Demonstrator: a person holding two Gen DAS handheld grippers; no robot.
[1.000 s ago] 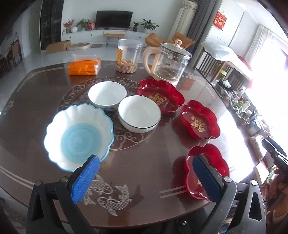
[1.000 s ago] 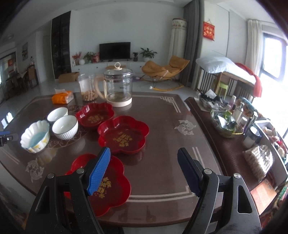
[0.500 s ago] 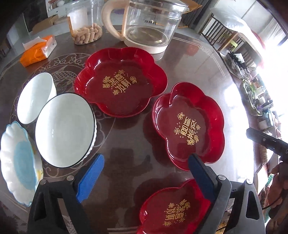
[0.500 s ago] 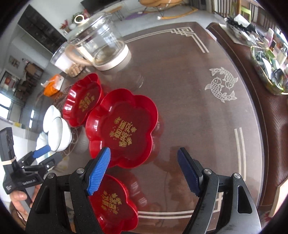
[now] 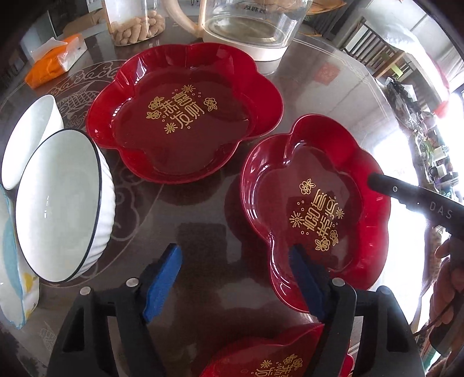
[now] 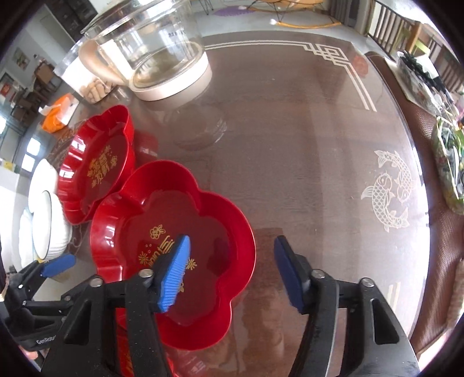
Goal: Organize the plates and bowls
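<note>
Both grippers we are holding open: right gripper (image 6: pixel 232 269) straddling middle red plate (image 6: pixel 220 232) rim, left gripper (image 5: pixel 235 278) hovering beside black-rimmed white bowl (image 5: pixel 58 203).

Table (image 6: pixel 290 139): we saw a dark brown glossy top with pale line borders and a twin-fish motif (image 6: pixel 387 191) near its right edge.
Glass kettle (image 6: pixel 150 55): we recorded a clear body on a cream base with a cream handle, standing at the far side of the table.
Snack jar (image 5: pixel 136 21): we found a clear container holding pale finger-shaped pieces, just left of the kettle.
Orange packet (image 5: pixel 55 62): we noted it lying at the far left, white tissue showing at its top.
Side counter (image 6: pixel 429 95): we observed a cluttered surface beyond the table's right edge.
</note>
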